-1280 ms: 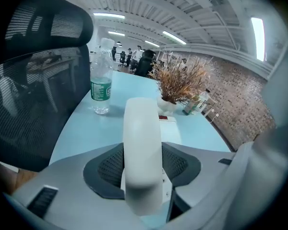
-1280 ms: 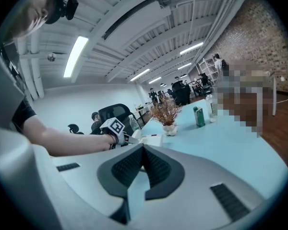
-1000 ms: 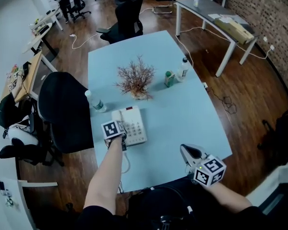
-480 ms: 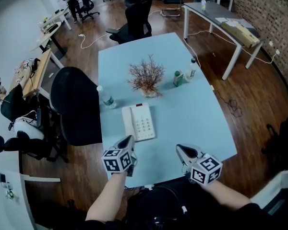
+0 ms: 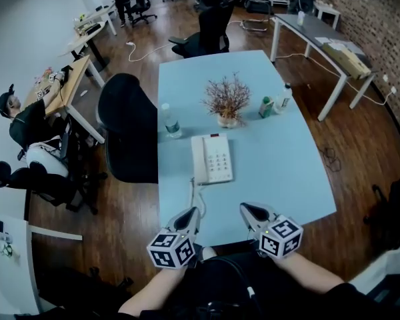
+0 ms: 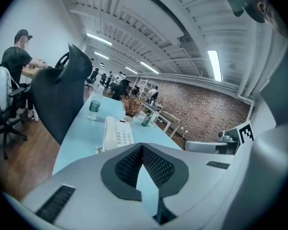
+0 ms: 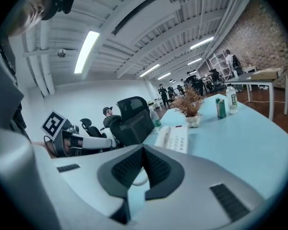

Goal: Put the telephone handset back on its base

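The white telephone (image 5: pixel 217 159) lies mid-table, with its handset (image 5: pixel 198 160) resting along the left side of the base. Its coiled cord (image 5: pixel 193 193) runs toward the near edge. My left gripper (image 5: pixel 194 212) hovers at the near table edge, well short of the phone, shut with nothing between its pads. My right gripper (image 5: pixel 245 209) is level with it to the right, also shut and empty. The left gripper view shows the phone (image 6: pixel 118 133) ahead of the gripper (image 6: pixel 142 147). The right gripper view has the phone (image 7: pixel 176 139) beyond the gripper (image 7: pixel 143 150).
Behind the phone stand a dried-branch plant in a pot (image 5: pixel 227 104), a water bottle (image 5: pixel 169 122), a green carton (image 5: pixel 266 107) and another bottle (image 5: pixel 284 97). A black chair (image 5: pixel 128 135) stands against the table's left edge (image 5: pixel 160 179). A person sits at a desk far left.
My left gripper drew back from the phone's handset to the near table edge and its jaws went from open to shut. The right gripper barely moved. The head view shifted.
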Available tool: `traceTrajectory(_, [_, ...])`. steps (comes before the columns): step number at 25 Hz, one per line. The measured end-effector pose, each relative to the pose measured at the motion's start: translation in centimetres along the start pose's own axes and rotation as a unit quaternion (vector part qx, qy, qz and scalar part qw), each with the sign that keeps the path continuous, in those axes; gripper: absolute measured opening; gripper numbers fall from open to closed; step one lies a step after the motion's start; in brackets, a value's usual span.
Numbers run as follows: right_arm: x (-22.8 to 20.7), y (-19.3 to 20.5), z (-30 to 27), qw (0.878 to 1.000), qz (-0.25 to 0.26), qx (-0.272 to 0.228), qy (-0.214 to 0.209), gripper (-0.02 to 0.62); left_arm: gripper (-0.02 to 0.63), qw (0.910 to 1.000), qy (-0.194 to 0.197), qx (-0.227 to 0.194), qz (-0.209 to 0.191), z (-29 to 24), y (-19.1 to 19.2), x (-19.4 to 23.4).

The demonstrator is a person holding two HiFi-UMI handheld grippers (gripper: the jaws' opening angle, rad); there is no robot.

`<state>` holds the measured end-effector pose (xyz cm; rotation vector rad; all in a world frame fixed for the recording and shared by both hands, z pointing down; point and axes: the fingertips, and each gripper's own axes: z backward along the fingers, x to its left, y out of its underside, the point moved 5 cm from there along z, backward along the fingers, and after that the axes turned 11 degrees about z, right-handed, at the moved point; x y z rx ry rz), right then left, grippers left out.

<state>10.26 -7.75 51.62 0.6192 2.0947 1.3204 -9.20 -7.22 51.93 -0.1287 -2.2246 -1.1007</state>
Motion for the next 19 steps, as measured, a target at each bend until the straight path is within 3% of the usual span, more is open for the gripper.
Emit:
traceTrajectory(13, [4.1, 1.4, 0.2, 1.000, 0.025, 0.003, 0.016, 0.012, 0.002, 0.9997, 0.000, -0.018, 0.018, 3.6, 0.9, 2.4])
traceTrajectory(19, [4.8, 1.6, 0.0, 0.999, 0.035, 0.010, 0.013, 0.012, 0.002, 0.9990, 0.037, 0.015, -0.021, 3.4, 2.8, -0.1])
